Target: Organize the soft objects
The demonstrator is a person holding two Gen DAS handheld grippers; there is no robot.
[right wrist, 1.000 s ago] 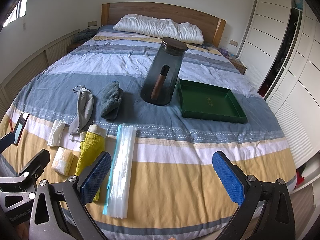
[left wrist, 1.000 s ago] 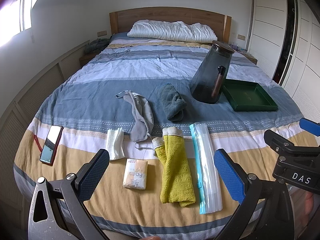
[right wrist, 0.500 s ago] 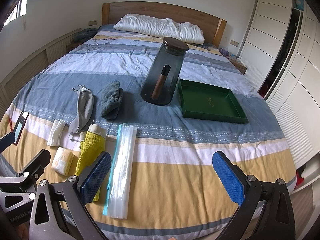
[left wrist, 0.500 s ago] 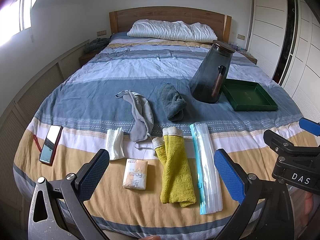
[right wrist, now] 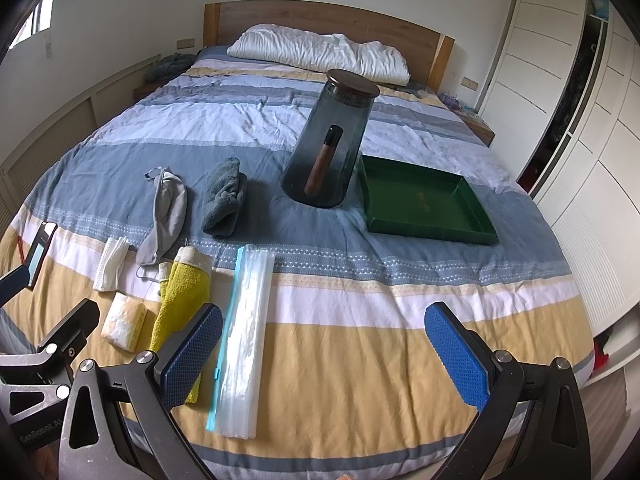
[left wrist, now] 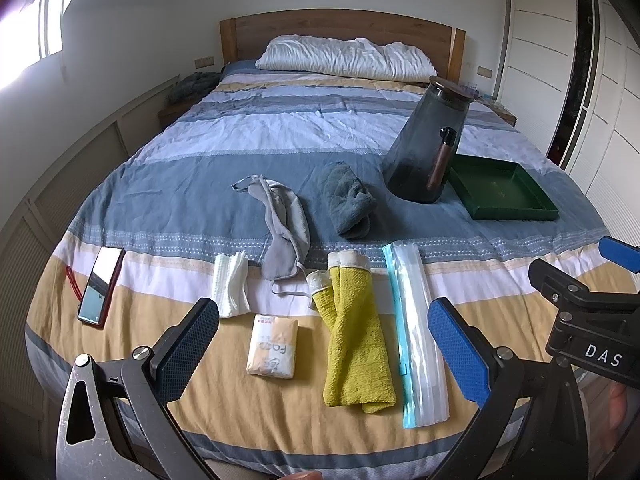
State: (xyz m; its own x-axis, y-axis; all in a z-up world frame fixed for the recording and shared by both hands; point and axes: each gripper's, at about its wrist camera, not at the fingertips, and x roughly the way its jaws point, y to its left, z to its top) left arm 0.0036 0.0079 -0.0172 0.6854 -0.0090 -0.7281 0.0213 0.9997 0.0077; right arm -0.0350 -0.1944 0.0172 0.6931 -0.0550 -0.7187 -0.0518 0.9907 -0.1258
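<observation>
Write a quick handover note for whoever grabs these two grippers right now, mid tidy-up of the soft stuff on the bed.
Left gripper: open, empty, hovering over the foot of the bed.
Right gripper: open, empty, hovering alongside.
Near edge, left to right: white folded cloth, tissue pack, yellow towel, zip bag.
Behind them: grey eye mask and blue-grey towel.
Further right: lidded glass jar and green tray, which looks empty.
Done: nothing visibly sorted.
Left: every soft item; container is your call.
</observation>
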